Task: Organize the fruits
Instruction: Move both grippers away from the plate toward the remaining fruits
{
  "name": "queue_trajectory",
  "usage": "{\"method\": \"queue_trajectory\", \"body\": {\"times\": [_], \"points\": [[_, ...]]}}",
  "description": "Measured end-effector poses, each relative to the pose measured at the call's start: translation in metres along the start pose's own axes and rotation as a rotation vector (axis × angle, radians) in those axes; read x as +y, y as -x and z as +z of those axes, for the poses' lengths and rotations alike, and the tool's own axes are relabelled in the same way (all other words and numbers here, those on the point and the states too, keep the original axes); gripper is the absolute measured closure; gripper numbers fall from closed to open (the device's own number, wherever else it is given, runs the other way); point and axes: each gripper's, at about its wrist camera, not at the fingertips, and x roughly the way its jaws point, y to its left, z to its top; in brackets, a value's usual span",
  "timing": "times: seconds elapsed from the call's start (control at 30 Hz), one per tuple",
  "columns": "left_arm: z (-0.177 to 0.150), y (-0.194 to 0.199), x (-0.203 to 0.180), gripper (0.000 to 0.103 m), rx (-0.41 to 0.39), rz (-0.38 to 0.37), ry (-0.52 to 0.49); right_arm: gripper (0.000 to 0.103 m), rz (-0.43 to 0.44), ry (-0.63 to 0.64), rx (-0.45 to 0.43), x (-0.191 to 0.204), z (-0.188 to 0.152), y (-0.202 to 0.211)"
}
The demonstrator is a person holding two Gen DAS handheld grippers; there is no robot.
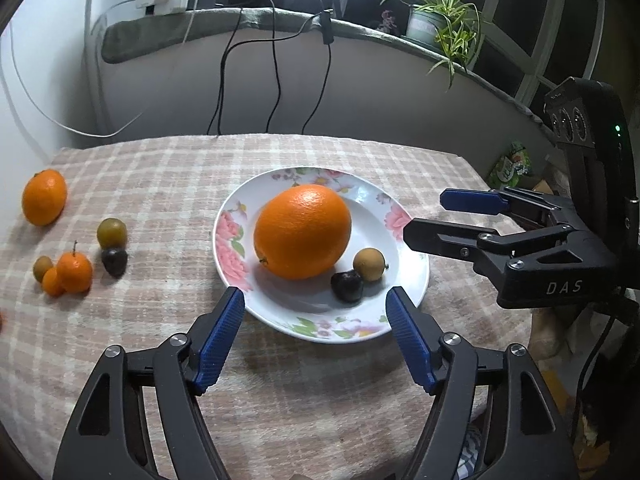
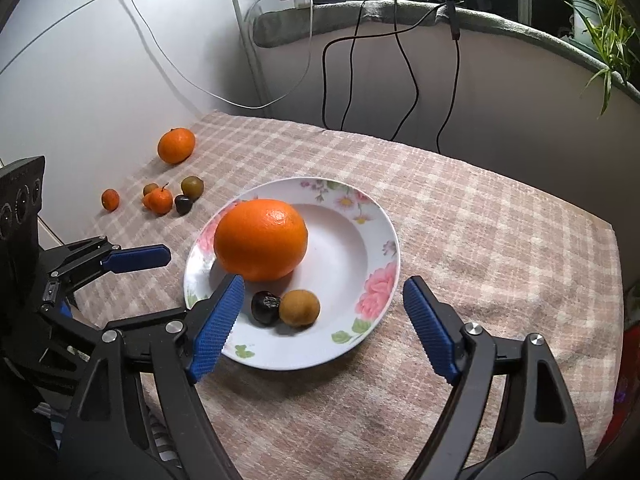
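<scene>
A white floral plate (image 1: 230,240) (image 2: 376,248) holds a big orange (image 1: 302,231) (image 2: 261,240), a dark plum (image 1: 347,286) (image 2: 265,307) and a small brown fruit (image 1: 369,264) (image 2: 299,308). On the cloth to the left lie a mandarin (image 1: 44,197) (image 2: 176,145), a green-brown fruit (image 1: 112,233) (image 2: 192,187), a dark fruit (image 1: 115,262) (image 2: 183,204) and small tangerines (image 1: 74,272) (image 2: 160,201). My left gripper (image 1: 316,306) is open and empty at the plate's near rim. My right gripper (image 2: 322,294) is open and empty over the plate's near side; it also shows in the left wrist view (image 1: 424,216).
A checked cloth (image 1: 280,380) (image 2: 480,220) covers the table. Behind it are a wall, hanging black cables (image 1: 276,80) and a ledge with a potted plant (image 1: 444,20). The table's right edge drops off by a green packet (image 1: 512,164).
</scene>
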Motion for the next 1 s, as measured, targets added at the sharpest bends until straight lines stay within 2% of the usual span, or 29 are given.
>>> {"method": "queue_trajectory", "body": {"times": [0.43, 1.0], "points": [[-0.001, 0.018, 0.036, 0.03, -0.038, 0.061, 0.056, 0.019, 0.067, 0.013, -0.015, 0.018, 0.018, -0.002], [-0.019, 0.051, 0.134, 0.031, -0.074, 0.231, 0.217, 0.019, 0.156, 0.135, 0.008, 0.079, 0.059, -0.027]]}}
